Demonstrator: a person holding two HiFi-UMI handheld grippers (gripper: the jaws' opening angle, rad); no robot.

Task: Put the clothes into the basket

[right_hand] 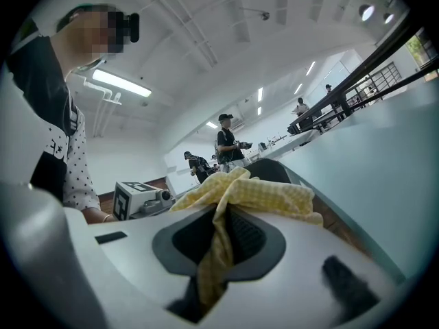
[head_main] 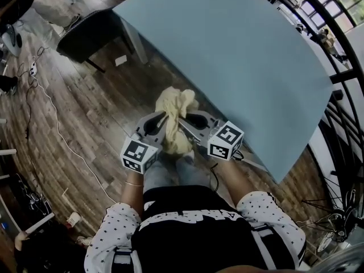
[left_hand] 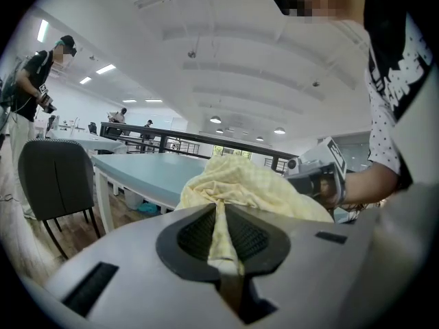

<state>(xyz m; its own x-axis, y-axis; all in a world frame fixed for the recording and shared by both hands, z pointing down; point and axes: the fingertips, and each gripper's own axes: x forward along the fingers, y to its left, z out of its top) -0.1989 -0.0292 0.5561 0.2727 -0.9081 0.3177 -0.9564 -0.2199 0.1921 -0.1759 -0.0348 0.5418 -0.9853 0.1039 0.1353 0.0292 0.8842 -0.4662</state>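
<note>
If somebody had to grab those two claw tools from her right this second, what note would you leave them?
Left gripper: shut on the yellow cloth, with a fold pinched between its jaws.
Right gripper: shut on the same cloth.
The cloth is bunched between the two grippers, held in the air in front of the person, beside the edge of the blue table.
Basket: it shows in none of the views.
Done: the cloth is gripped and off any surface.
Left: find the basket, carry the cloth over it, and open both grippers to drop it in.
</note>
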